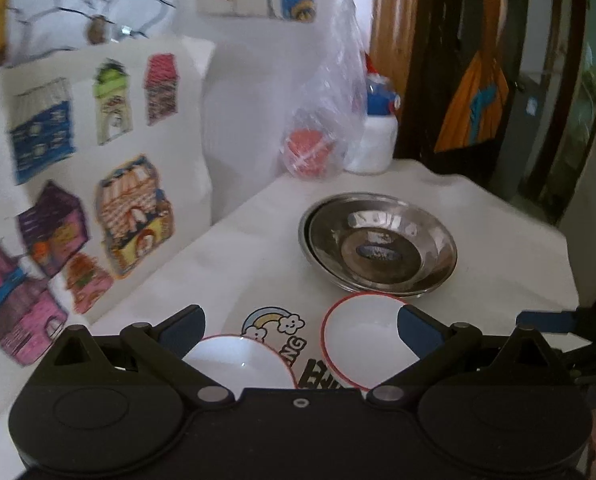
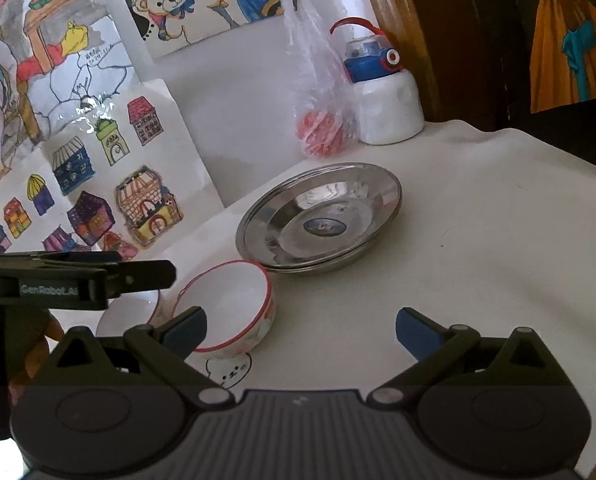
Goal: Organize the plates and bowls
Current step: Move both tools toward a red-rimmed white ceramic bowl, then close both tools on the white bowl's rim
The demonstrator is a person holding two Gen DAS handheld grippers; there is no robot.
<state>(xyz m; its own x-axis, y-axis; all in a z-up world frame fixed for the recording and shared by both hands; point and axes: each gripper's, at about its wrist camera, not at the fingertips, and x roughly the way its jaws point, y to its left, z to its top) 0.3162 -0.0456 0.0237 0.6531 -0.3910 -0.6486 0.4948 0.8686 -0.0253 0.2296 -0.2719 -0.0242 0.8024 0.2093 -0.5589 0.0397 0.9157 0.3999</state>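
Two stacked steel plates [image 1: 377,250] [image 2: 321,224] sit on the white table. Two white bowls with red rims stand side by side in front of them: one [image 1: 361,340] [image 2: 228,312] nearer the plates, the other [image 1: 238,364] [image 2: 128,314] to its left. My left gripper [image 1: 298,332] is open and hovers just above the two bowls, holding nothing; it also shows at the left of the right wrist view [image 2: 138,274]. My right gripper [image 2: 299,330] is open and empty, low over the table just right of the nearer bowl.
A clear plastic bag with a red object [image 1: 317,148] [image 2: 321,128] and a white bottle with a blue lid [image 1: 375,136] [image 2: 381,96] stand behind the plates. Coloured drawings [image 1: 90,184] [image 2: 98,184] lean against the wall on the left. The table edge [image 1: 565,248] runs on the right.
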